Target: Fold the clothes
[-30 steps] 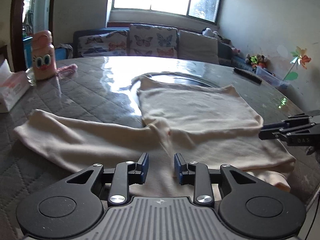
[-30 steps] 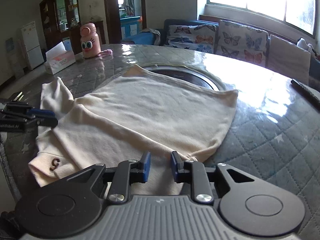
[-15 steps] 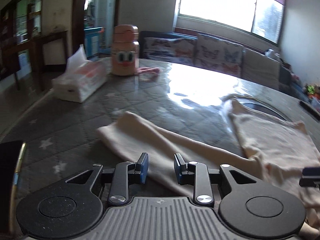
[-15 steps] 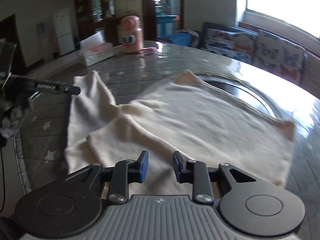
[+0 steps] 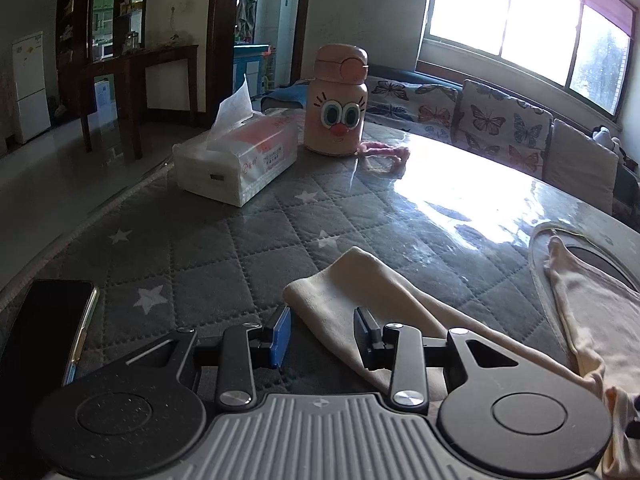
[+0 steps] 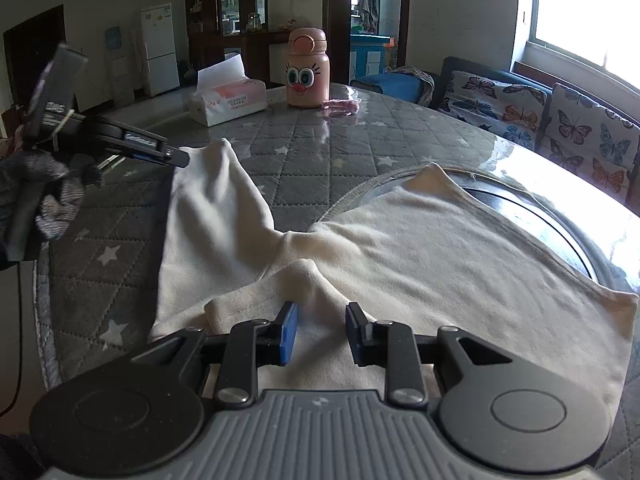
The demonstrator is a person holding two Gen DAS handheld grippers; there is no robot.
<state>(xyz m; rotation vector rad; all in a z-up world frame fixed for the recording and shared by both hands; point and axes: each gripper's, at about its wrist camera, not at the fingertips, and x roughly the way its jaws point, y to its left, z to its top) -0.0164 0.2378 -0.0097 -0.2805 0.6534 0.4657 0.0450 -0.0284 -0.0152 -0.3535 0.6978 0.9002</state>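
A cream long-sleeved garment [image 6: 420,248] lies flat on the grey quilted table. One sleeve [image 6: 208,216] stretches out to the left; its cuff end [image 5: 340,280] lies just ahead of my left gripper [image 5: 322,334], which is open and hovers over it. In the right wrist view the left gripper [image 6: 160,152] shows beside the cuff. My right gripper [image 6: 320,332] is open, low over the garment's near part, where a second fold of cloth [image 6: 256,300] lies.
A tissue box [image 5: 236,156], a pink cartoon bottle [image 5: 338,104] and a pink cord [image 5: 384,152] stand at the far side. A black phone [image 5: 44,340] lies at the near left table edge. A dark round inset [image 6: 520,204] lies under the garment's far edge.
My left gripper has swung left along the sleeve to its cuff end. My right gripper has turned left and moved over the garment's near part. Both stay open.
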